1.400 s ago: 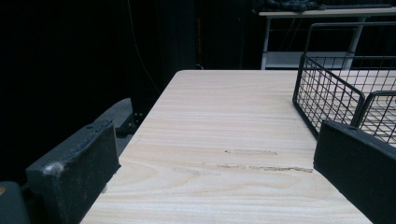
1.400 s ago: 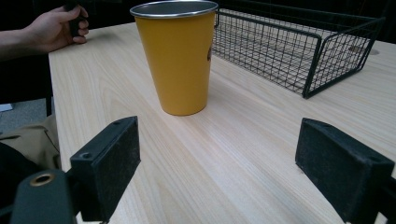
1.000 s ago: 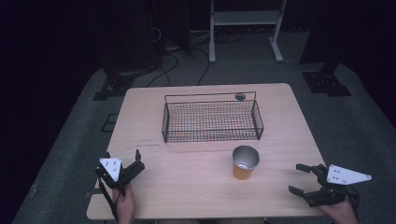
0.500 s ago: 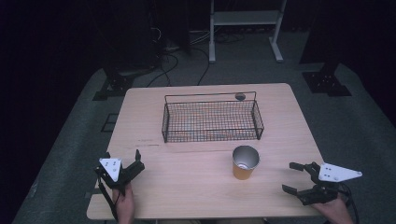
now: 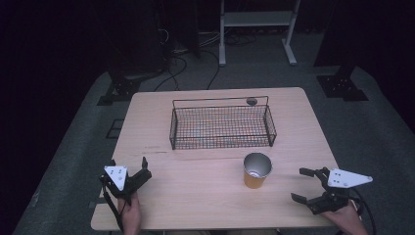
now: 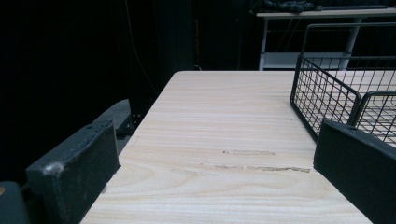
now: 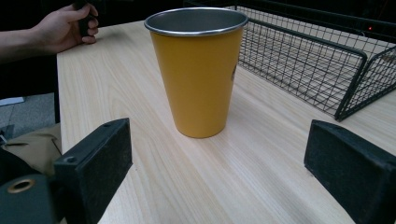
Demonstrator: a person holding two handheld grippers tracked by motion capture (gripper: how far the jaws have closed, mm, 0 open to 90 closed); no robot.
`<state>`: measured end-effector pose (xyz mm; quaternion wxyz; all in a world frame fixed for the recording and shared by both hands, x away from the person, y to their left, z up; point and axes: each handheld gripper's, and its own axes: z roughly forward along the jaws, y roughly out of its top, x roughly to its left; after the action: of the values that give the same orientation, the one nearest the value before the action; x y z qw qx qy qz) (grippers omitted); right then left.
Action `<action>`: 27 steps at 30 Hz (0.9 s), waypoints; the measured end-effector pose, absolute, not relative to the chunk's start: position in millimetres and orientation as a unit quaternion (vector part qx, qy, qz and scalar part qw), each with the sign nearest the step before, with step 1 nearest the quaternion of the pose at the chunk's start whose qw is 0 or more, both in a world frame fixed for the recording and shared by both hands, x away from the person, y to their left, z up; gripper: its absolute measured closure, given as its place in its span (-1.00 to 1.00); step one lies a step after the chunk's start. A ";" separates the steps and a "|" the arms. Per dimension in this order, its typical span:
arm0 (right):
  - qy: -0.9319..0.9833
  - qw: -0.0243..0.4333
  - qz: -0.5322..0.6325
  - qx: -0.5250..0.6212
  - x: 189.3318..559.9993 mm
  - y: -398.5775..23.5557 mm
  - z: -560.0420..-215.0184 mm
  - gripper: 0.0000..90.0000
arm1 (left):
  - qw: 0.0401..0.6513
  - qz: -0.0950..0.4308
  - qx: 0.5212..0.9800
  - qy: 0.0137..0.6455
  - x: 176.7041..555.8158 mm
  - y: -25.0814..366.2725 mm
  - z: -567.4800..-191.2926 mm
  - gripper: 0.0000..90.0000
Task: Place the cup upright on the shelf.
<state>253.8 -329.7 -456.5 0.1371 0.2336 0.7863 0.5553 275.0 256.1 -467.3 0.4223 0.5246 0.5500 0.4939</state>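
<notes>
Facing the cup (image 7: 196, 70), the right gripper (image 5: 311, 185) sat with jaws spread wide, nothing between them. Cup stood upright on the table (image 5: 195, 181), just in front of the basket (image 5: 221, 122) and apart from it. Yellow outside, metal rim and lining (likely steel): judged rigid, light, smooth and somewhat slippery, tapering downward. Best hold judged across the upper wall, below the rim. Left gripper (image 5: 131, 172) rested near the table's left corner, jaws likewise apart, empty.
</notes>
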 end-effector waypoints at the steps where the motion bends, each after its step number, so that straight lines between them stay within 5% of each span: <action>1: 0.786 0.137 0.555 0.234 253.8 -329.7 -456.5 -0.86 | 0.422 0.494 0.525 0.550 275.0 256.1 -467.3 -1.00; 27: 0.792 0.129 0.551 0.228 266.5 -299.1 -447.3 -0.97 | 0.423 0.494 0.525 0.549 275.1 256.2 -467.4 -1.00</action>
<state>266.5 -299.1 -447.3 0.1290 0.2277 0.7922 0.5513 275.1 256.2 -467.4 0.4234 0.5246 0.5495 0.4936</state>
